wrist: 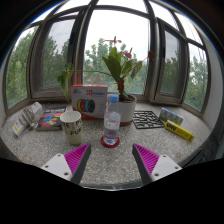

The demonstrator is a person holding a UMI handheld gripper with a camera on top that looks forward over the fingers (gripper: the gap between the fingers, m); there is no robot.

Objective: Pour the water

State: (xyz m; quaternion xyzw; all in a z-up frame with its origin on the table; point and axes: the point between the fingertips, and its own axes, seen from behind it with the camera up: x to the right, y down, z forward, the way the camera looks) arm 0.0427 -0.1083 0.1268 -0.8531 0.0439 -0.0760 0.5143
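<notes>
- Bare desk (pixel 110 165) lies ahead of the open claw (pixel 112 160).
- Bottle (pixel 112 122) and cup (pixel 72 126) stand beyond, plant pot (pixel 124 105) behind.

The single camera rides on the gripper (pixel 110 161), looking forward along its two fingers toward the bay windows (pixel 112 42). It sits slightly above the countertop (pixel 110 172), fairly near the bottle (pixel 112 122) ahead.

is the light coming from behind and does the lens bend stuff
Gripper view: daylight comes through the bay windows behind the plant, so the bottle and cup are backlit with dim near sides; the wide lens bows the window frames and the counter edge; the open tongs are sharp.
</notes>
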